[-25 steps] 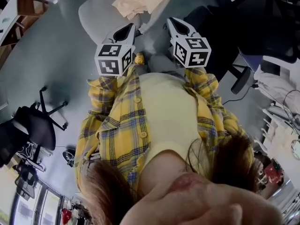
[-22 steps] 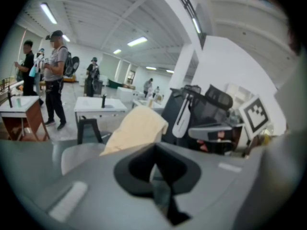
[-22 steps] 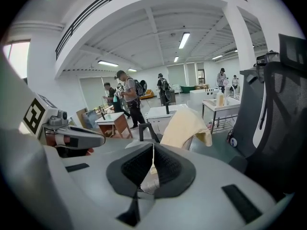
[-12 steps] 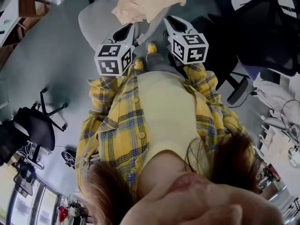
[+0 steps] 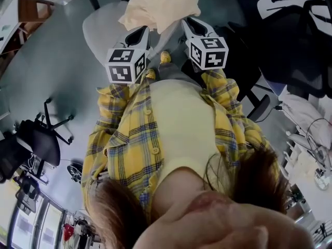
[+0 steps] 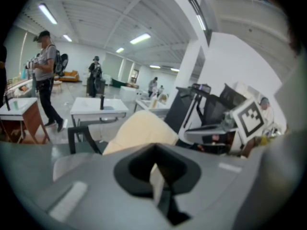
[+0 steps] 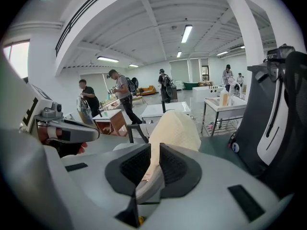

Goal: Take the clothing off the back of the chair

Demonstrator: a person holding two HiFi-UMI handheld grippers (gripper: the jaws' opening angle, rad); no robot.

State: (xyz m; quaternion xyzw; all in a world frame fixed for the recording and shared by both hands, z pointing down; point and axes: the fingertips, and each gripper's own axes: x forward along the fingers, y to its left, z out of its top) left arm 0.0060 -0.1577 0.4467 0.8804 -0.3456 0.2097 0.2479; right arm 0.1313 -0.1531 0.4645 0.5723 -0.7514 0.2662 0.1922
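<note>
A cream garment (image 5: 161,4) hangs bunched over the back of a pale grey chair (image 5: 101,27), at the top of the head view. Both grippers reach toward it from below. My left gripper (image 5: 139,34) is shut, and a pale strip of the cloth shows between its jaws in the left gripper view (image 6: 154,170). My right gripper (image 5: 193,25) is shut on a fold of the same garment (image 7: 175,126); the cloth runs up from between its jaws (image 7: 153,152). The yellow plaid sleeves of the person holding the grippers fill the middle of the head view.
Black office chairs (image 5: 295,30) crowd the right side. A black chair base (image 5: 46,134) stands at the left, and a wooden table (image 5: 31,7) is at the top left. White tables (image 6: 98,110) and several standing people (image 7: 120,97) lie beyond the chair.
The cream garment and the grey chair now sit lower and larger in the head view. Both grippers have kept their hold on the cloth and stay side by side.
</note>
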